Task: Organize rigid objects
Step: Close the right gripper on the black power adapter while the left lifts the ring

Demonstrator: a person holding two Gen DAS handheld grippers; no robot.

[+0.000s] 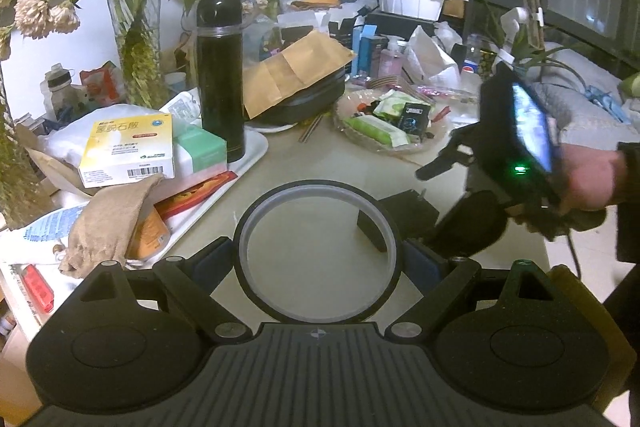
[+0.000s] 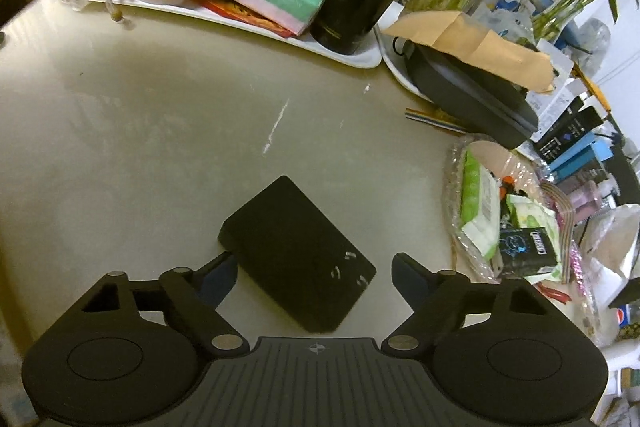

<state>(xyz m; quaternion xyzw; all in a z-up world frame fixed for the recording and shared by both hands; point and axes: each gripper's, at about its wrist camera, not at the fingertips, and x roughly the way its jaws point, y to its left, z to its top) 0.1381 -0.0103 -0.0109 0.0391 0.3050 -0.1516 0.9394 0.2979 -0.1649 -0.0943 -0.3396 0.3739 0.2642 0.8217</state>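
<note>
Left wrist view: my left gripper (image 1: 318,259) is clenched on a black ring (image 1: 318,253), held above the table (image 1: 320,163). Right wrist view: my right gripper (image 2: 312,273) is spread wide over a flat black box (image 2: 298,253) lying on the table, not gripping it.

Black ring (image 1: 318,253) with grey inner band, upright; flat black rectangular case (image 2: 298,253) lying askew on tabletop.
</note>
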